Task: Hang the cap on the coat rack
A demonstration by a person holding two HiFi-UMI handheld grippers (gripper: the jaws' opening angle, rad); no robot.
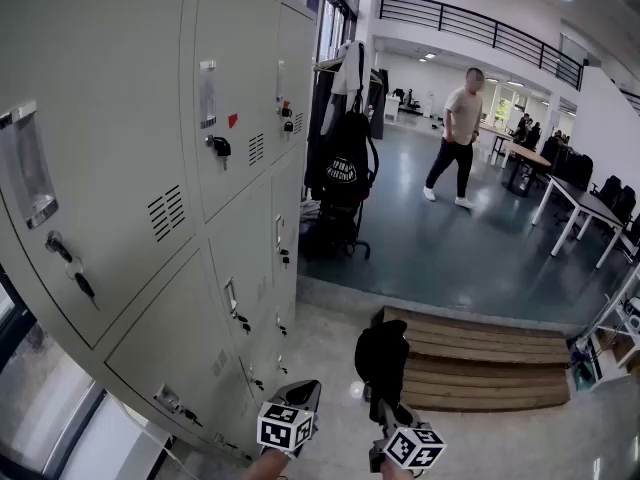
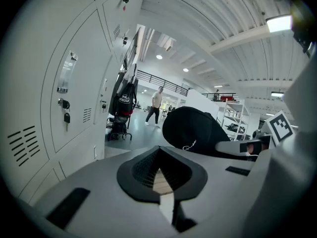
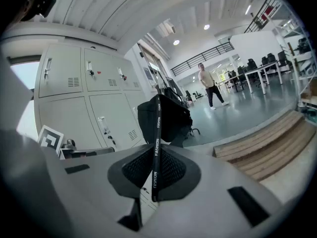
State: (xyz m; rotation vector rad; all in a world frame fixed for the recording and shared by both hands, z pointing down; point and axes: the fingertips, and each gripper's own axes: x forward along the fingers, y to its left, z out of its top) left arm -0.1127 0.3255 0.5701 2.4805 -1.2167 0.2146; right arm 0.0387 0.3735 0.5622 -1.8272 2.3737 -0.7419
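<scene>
My R gripper pinches the thin strap of the cap: soft, light, floppy. L gripper pressed together, empty.

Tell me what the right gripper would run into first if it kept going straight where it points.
Beyond the cap held in its jaws, the coat rack with its black bag lies in line, though well off; depth is unclear.

This was an open-plan office — banks of grey metal lockers with keys in their doors lined one side, and desks with office chairs stood on a polished floor. A railed mezzanine ran overhead — a laden coat rack stood beside the lockers.
</scene>
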